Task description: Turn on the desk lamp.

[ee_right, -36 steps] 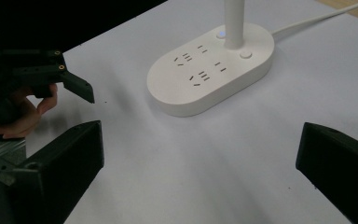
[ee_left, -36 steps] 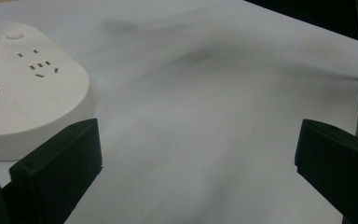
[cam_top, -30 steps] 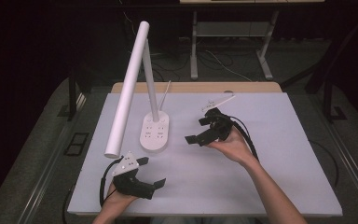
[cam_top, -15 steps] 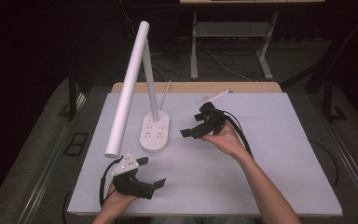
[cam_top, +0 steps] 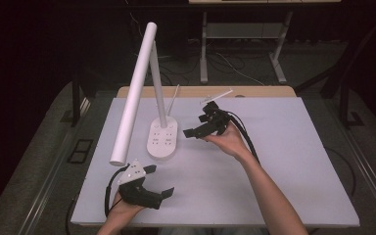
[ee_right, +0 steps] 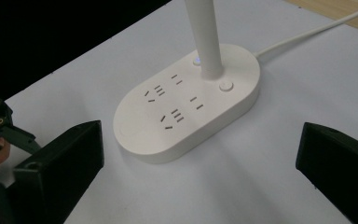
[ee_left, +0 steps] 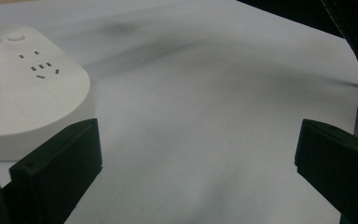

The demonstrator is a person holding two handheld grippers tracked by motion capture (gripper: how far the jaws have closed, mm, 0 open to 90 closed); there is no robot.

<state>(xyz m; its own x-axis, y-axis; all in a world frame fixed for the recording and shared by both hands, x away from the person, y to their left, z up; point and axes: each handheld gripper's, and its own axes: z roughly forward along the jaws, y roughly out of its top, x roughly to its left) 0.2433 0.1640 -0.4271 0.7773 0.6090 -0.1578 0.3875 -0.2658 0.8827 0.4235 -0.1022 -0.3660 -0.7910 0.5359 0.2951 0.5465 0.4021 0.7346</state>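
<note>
High view: white desk lamp [cam_top: 162, 138] on white table [cam_top: 293, 161], oval socket base left of centre, stem upright, long head slanting down toward 7 o'clock. Left gripper [cam_top: 157, 183] at table's 7 o'clock edge, jaws wide apart, holding nothing. Right gripper [cam_top: 199, 122] just beside base at its 3 o'clock, jaws wide apart, empty, pointing at base. Right gripper view: base [ee_right: 186, 109] between jaws, untouched; white cord [ee_right: 314, 30] leaving toward 2 o'clock.

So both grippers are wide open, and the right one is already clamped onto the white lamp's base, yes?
Not quite. Both are open, but the right gripper is not clamped on anything. In the right gripper view its jaws stand spread, short of the lamp base, with white table showing between them.
</note>
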